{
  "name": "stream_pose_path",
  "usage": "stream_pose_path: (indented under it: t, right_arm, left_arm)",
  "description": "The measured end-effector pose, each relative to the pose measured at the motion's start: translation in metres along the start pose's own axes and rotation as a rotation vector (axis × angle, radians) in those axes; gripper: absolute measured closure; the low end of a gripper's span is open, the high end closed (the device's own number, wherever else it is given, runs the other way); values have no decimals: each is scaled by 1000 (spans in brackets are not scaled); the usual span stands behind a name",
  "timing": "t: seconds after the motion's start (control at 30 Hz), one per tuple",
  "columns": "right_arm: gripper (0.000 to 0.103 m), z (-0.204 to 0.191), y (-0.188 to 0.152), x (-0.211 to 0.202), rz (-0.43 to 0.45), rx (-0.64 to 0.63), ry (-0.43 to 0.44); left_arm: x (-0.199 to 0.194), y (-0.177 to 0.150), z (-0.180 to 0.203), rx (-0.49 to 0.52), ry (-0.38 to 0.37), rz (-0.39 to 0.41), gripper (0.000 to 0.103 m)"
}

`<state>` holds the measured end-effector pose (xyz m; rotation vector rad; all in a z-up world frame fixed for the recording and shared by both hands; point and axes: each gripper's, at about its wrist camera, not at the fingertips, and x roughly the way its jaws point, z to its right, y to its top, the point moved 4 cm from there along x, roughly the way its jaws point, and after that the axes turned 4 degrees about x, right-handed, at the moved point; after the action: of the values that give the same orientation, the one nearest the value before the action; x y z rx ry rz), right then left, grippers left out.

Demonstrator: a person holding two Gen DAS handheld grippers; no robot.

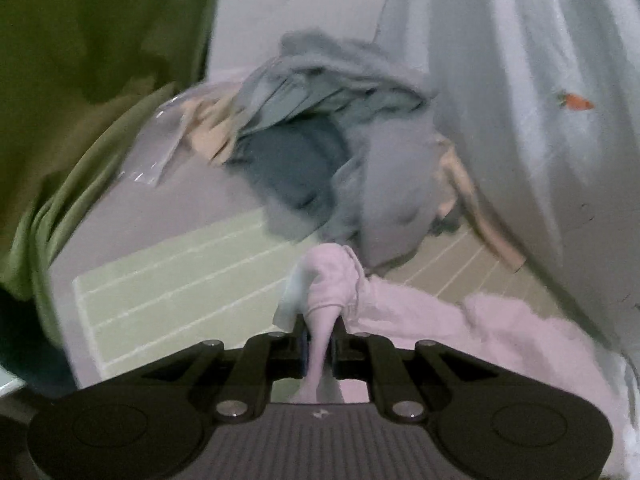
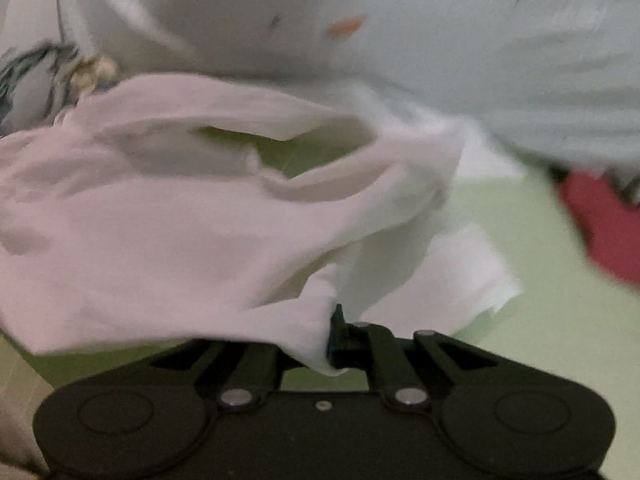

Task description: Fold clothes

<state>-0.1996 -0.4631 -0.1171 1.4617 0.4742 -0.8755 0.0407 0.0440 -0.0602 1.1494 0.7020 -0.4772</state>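
A pale pink garment (image 1: 424,312) is pinched in my left gripper (image 1: 320,332), which is shut on a bunched edge of it; the cloth trails off to the right over a green striped mat (image 1: 172,280). In the right wrist view the same pink garment (image 2: 160,216) spreads wide to the left, an opening in it showing the mat beneath. My right gripper (image 2: 330,336) is shut on another edge of it, and the cloth hides the left finger.
A heap of grey-blue and dark blue clothes (image 1: 320,136) lies beyond the mat, with a beige piece and a clear plastic bag (image 1: 160,148). A green cloth (image 1: 80,80) hangs at left. A pale printed sheet (image 1: 540,120) fills the right. A red item (image 2: 604,224) lies at right.
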Motion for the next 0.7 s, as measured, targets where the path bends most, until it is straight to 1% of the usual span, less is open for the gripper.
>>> stream_pose_path:
  t: [0.03,0.17,0.23,0.33,0.43,0.5,0.57,0.6,0.63,0.67,0.7]
  right_arm:
    - [98,-8,-6,1,-21,0,9]
    - [98,-4,0,-11,-5,48,-7]
    - [98,1,0,-18,-2,115,-18]
    - [98,-1,3,-23,11,172,-31]
    - [98,-17,3,-22,10,193,-44]
    - [98,-27,0,-20,-1,215,-52]
    - [98,-38,-3,-19,-12,237,-60]
    - [97,-43,-5,-18,-17,249,-64]
    - [97,-48,-6,-17,-23,260,-68]
    - [92,-53,-8,-17,-27,275,-75]
    - [91,-51,-9,-20,-24,307,-90]
  left_arm:
    - [-1,-3,-2,1,-6,-2,90]
    - [-2,-4,-4,19,-30,-13,90]
    - [1,4,-2,47,-44,-12,91]
    - [4,17,-5,77,-69,-6,91]
    - [9,34,-13,86,-90,2,91]
    - [17,42,-19,102,-95,-9,91]
    - [26,48,-24,115,-99,-32,89]
    - [31,49,-26,116,-100,-53,83]
    - [34,48,-27,122,-98,-68,81]
    - [37,47,-28,132,-93,-77,78]
    - [38,45,-28,148,-93,-84,70]
